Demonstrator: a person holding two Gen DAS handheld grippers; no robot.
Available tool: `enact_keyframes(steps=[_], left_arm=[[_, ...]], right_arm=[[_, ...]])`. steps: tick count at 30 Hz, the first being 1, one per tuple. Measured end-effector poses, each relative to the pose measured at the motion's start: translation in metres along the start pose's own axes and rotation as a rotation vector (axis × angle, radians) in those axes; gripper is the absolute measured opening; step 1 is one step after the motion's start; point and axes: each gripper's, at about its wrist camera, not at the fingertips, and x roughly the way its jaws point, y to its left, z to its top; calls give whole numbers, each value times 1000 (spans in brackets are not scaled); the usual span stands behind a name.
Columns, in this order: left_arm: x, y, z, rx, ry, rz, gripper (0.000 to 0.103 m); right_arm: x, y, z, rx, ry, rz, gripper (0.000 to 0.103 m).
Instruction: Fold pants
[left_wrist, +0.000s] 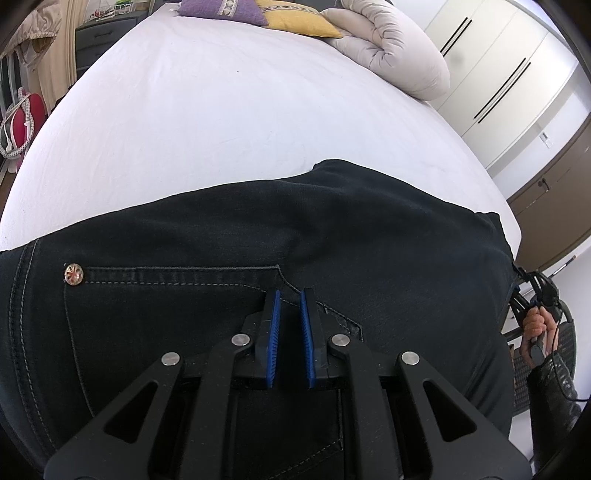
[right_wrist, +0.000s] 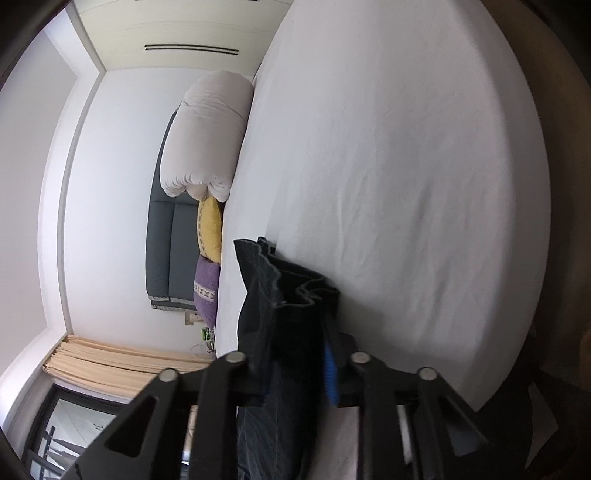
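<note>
The pants run off the lower left and bottom of the left wrist view, so their full length stays unseen. In the right wrist view, bunched dark cloth covers one finger of the right gripper; only a blue pad peeks out. At that frame's left, the purple pillow is partly hidden behind the bed edge.
</note>
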Motion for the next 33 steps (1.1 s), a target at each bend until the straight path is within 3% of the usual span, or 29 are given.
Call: enact_keyframes(steps=[7,9,15,25,30,33], left_arm=[[3,0,0,4,-1,2,11],[2,0,1,4,0,-1,11],[3,2,1,-1,1,-9,11],[5,6,3,-16,1,-21,11],[4,11,5,-48,1,-45,11],[3,16,7,-94,5,-71,11]], right_arm=[[-13,19,-14,-67,7,-18,22],[-11,23,-14,-85,7,-23,11],[-13,20,-15,-69,-16,-43,8],[-13,65,-26,-242,-64,-166,6],[-7,123,-53,-454,-70,-230,6],[13,183,-109,-764,-22,-326,6]])
